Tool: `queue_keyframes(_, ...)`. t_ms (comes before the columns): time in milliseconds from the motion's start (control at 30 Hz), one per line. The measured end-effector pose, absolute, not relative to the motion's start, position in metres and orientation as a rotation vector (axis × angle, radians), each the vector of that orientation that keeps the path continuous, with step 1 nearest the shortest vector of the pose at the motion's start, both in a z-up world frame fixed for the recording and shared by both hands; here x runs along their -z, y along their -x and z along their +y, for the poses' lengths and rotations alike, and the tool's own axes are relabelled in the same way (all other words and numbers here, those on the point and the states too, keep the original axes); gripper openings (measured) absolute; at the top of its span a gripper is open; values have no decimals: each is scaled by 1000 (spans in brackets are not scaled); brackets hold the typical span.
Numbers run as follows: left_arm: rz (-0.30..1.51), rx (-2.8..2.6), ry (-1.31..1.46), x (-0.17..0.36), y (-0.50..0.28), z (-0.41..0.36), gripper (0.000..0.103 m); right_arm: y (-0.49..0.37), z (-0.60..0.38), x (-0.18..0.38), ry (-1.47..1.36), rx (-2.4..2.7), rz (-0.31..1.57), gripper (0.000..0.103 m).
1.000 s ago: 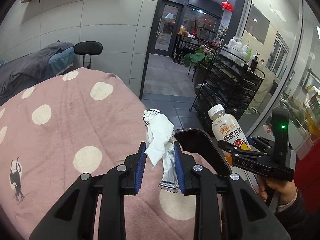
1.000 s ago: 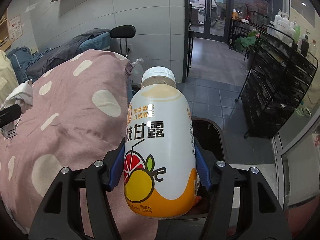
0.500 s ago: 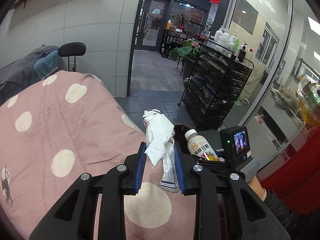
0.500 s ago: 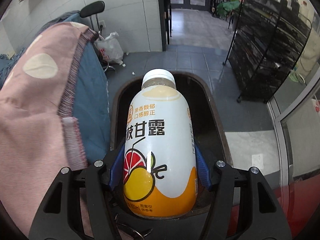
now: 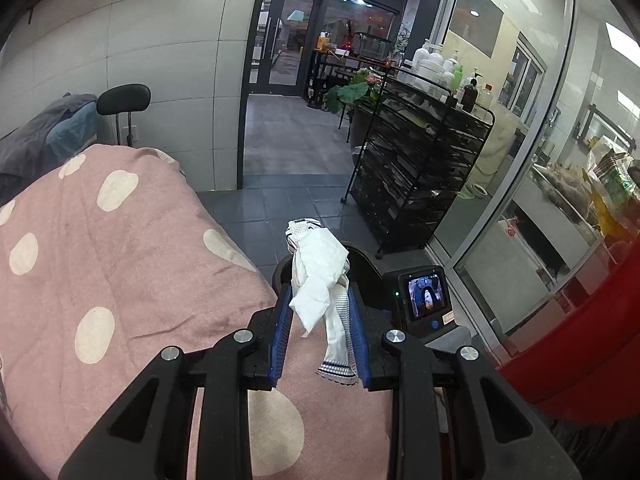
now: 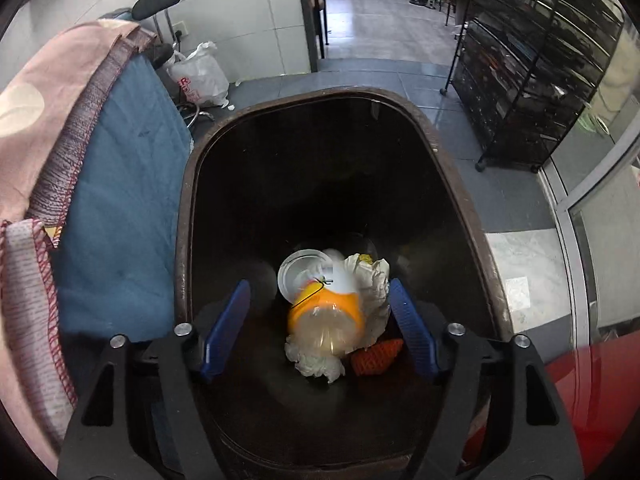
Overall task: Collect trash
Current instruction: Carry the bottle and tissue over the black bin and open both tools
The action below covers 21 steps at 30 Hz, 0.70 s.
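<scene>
Item, bottle (image 6: 326, 316): blurred, bottom towards us, already inside the dark bin (image 6: 448, 148) among crumpled paper (image 6: 374, 280), a clear lid and an orange scrap. We note our right gripper (image 6: 320, 324) above the bin mouth, its jaws just opened — nothing pressed between the blue pads, the bottle clear of both.

Item, white tissue wad (image 5: 320, 280): clamped in our left gripper (image 5: 320, 332), above the pink spotted blanket (image 5: 100, 260), just short of the bin rim.

Step in hand, as we judge it: the bottle drop — done. Next call: carry the left gripper over the opening, clear of the right, then part its jaws.
</scene>
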<state>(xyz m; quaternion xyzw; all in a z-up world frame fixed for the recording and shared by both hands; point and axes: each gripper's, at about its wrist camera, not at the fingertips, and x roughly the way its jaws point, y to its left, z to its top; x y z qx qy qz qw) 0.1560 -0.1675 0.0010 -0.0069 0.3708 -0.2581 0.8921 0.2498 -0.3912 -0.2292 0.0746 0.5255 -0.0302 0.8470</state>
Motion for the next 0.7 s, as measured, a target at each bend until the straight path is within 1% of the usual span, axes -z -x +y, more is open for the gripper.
queue_keyframes(100, 769, 550, 1, -1, -157, -176, 27, -240, -395, 222, -176, 66, 1089, 73)
queue_keyframes(267, 771, 590, -20, 2, -158, -194, 27, -216, -406, 208, -210, 97, 1054, 76)
queue_keyframes(567, 850, 713, -26, 26, -175, -236, 27, -181, -432, 178, -248, 165, 999, 76)
queue_keyframes(700, 894, 733, -57, 41, -185, -258, 27, -167, -446, 166, -262, 214, 964, 79)
